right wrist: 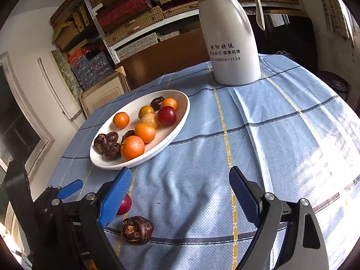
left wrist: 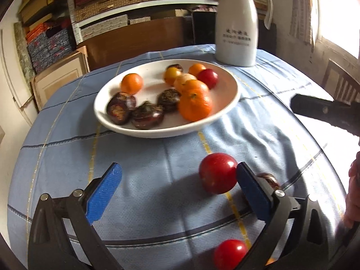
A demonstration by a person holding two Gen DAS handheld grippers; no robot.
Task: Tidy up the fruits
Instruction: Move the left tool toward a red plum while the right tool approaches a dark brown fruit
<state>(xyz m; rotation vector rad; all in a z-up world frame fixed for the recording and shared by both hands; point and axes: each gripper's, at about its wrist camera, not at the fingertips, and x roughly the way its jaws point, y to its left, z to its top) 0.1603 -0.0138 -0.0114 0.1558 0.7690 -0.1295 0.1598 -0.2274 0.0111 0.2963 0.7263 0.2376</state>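
A white plate (left wrist: 157, 132) on the blue checked tablecloth holds several oranges (left wrist: 195, 105), dark brown chestnut-like fruits (left wrist: 147, 114) and a red fruit (left wrist: 208, 78). My left gripper (left wrist: 178, 167) stands open low over the cloth. A loose red fruit (left wrist: 217, 172) lies between its fingers, right against the right pad. A second red fruit (left wrist: 229, 254) lies nearer the camera. My right gripper (right wrist: 180, 172) is open over bare cloth, in front of the plate (right wrist: 173, 135). A brown fruit (right wrist: 137, 230) lies by its left finger, and a red fruit (right wrist: 124, 204) shows behind that finger.
A tall white thermos jug (right wrist: 231, 45) stands at the back of the table behind the plate. Shelves of stacked boxes (right wrist: 126, 13) fill the wall beyond. A hand (left wrist: 353, 191) and the right gripper's black body (left wrist: 326, 110) sit at the right edge of the left wrist view.
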